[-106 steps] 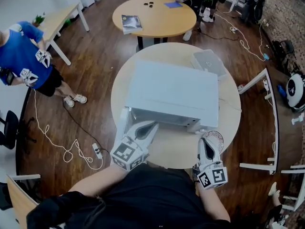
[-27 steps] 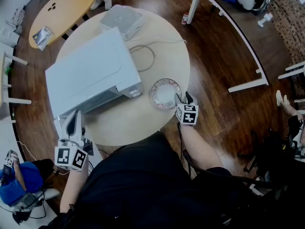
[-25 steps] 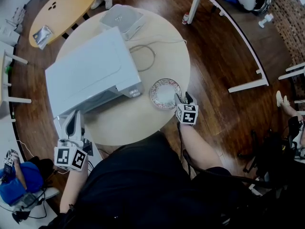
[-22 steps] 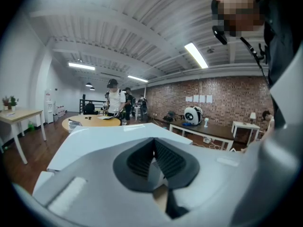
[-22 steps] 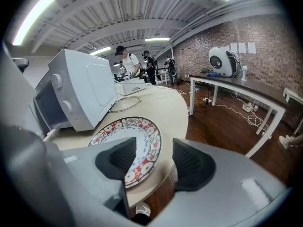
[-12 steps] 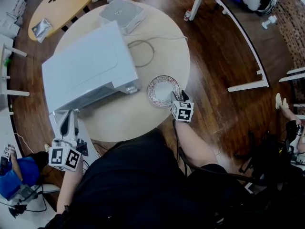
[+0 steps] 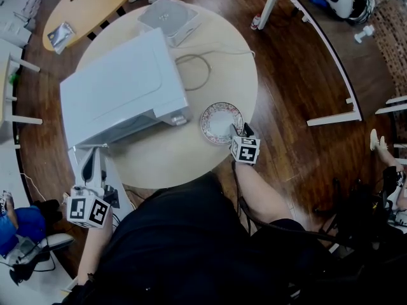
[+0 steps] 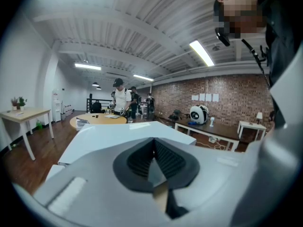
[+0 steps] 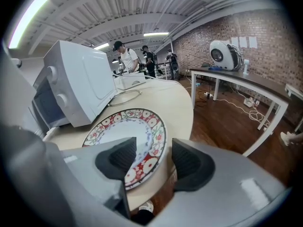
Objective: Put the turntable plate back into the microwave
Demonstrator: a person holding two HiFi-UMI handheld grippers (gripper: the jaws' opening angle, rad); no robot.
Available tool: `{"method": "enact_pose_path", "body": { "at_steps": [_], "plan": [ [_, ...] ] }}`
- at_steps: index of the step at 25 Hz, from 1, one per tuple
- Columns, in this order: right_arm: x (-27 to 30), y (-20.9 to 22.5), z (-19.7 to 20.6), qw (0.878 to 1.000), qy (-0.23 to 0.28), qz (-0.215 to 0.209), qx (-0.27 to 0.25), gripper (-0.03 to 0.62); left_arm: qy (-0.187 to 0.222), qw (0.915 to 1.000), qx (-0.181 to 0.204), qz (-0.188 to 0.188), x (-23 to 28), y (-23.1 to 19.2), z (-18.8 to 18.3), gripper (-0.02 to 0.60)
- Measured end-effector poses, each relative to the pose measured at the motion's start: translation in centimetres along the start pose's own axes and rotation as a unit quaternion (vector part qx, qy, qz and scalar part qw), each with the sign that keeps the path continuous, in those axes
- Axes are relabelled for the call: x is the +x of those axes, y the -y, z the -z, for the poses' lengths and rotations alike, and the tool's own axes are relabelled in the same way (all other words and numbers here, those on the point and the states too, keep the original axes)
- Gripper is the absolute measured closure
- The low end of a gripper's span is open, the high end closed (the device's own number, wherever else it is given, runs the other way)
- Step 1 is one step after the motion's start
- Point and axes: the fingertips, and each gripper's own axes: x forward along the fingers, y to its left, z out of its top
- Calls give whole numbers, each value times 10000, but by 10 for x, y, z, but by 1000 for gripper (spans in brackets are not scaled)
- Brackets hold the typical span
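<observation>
Standing at a round pale wooden table (image 7: 166, 154), a person in a dark top holds a two-jaw gripper in each hand. A white microwave (image 7: 121, 88) sits on the left half of the table, turned at an angle, with its front facing the person. The turntable plate (image 7: 219, 121), white in the middle with a red floral border, lies flat on the tabletop outside the oven. It is just off the oven's front right corner and close to the table edge nearest the person. The right gripper (image 7: 236, 130) is at the near rim of the plate with its jaws apart and gripping nothing. In the right gripper view (image 9: 152, 160), one jaw sits over the plate (image 9: 125, 131) and the other beyond its rim, with the microwave (image 9: 78, 86) to the left. The left gripper (image 7: 88, 156) is off the table's left edge, in front of the oven, over a white panel (image 7: 111, 182) that looks like the open door. Whether it touches the panel cannot be told. In the left gripper view (image 8: 154, 162), its jaws are pressed together at the tips, with nothing visible between them. A white box (image 7: 166, 18) sits at the far edge of the table, and a thin cable (image 7: 194, 72) loops behind the oven.
</observation>
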Motion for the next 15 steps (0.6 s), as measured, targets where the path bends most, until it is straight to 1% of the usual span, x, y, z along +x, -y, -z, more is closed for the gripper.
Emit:
{"method": "enact_pose_path", "body": {
  "at_steps": [4,5,6,11,13,15],
  "plan": [
    [1,-4,1,9998,-121,-97,-157,366,30,10000,-30,-14,3,4,-1,578],
    [1,-6,2,9996,-146,-129,-191,390,35,10000,-29,-18,4,6,-2,578],
    [1,-8,2,9996,-160,-152,-197,390,37,10000,-26,-20,5,8,-3,578],
    [0,-5,0,9997,-135,-186,-117,404,98,9999,-54,-3,7,20,-6,578],
    [2,-3,-3,9998,-66,-196,-78,413,146,9999,-85,-26,4,17,-5,578],
    [2,-1,-1,9999,-38,-135,88,425,130,9998,-112,-45,-3,11,-1,578]
  ]
}}
